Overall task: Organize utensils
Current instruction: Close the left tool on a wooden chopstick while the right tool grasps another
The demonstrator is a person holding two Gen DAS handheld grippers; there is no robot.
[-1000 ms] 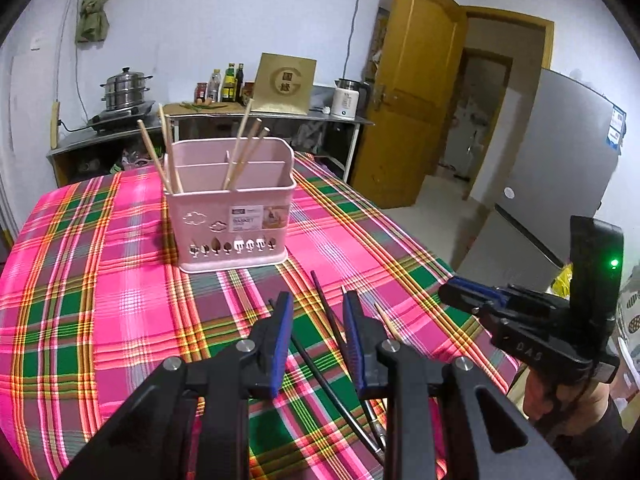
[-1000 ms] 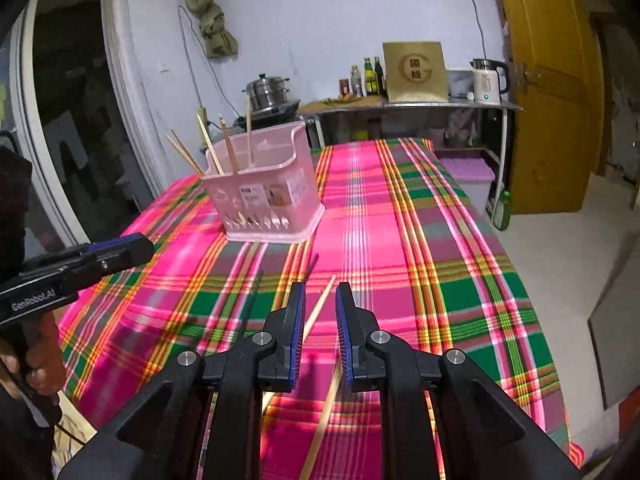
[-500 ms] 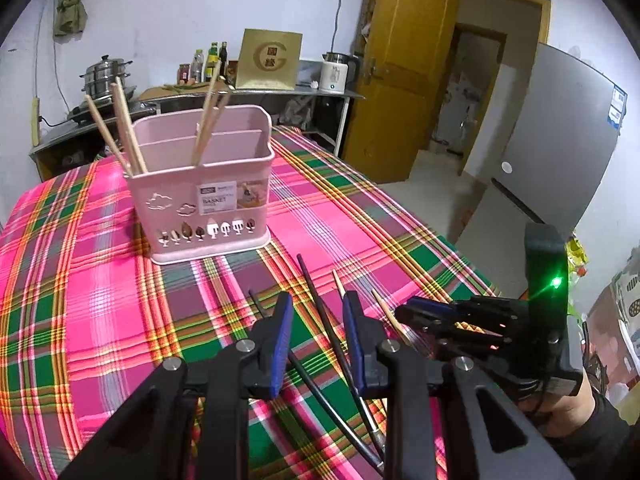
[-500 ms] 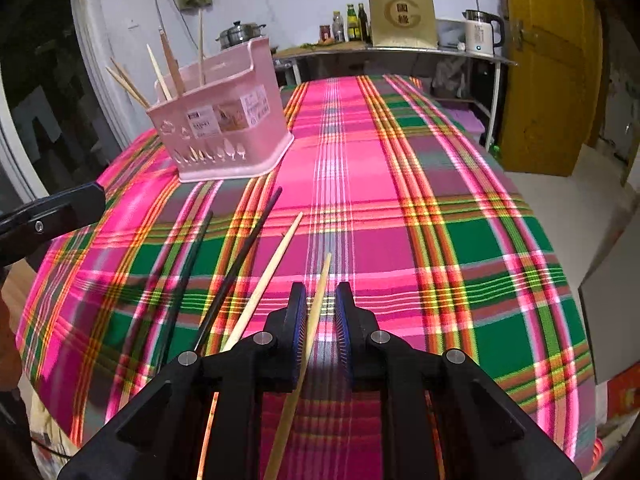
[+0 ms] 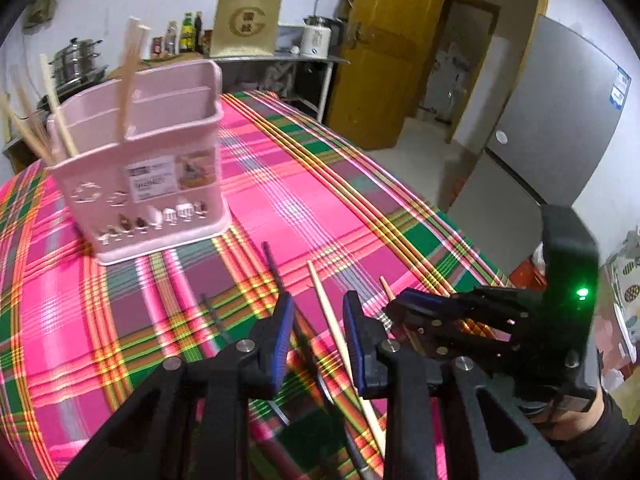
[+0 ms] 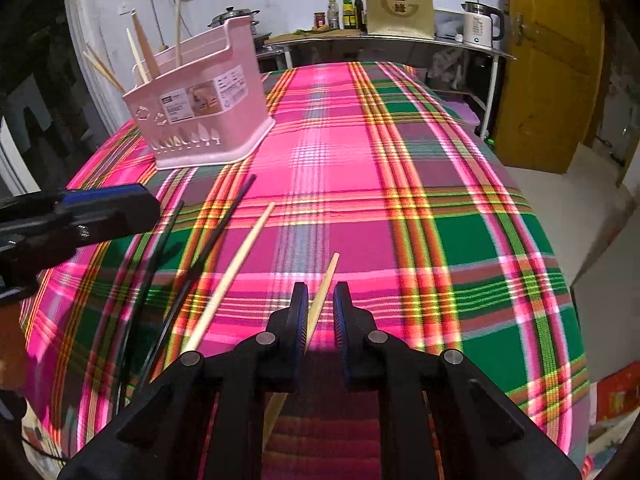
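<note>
Pointing steeply down at the plaid cloth (image 6: pixel 400 168), the right gripper (image 6: pixel 320 312) is closing its jaws around a pale chopstick (image 6: pixel 325 280); the stick is lying between the pads, nearer the left one, and no pad is visibly pressing it yet. Just left of it, a second pale chopstick (image 6: pixel 236 268) and two black chopsticks (image 6: pixel 216 232) are lying on the cloth. The left gripper (image 5: pixel 316 340) is tilting down likewise, jaws parted, straddling one black stick and the second pale one without gripping either. The pink holder (image 5: pixel 148 184) is standing far left on the cloth, several pale chopsticks sticking up from it.
</note>
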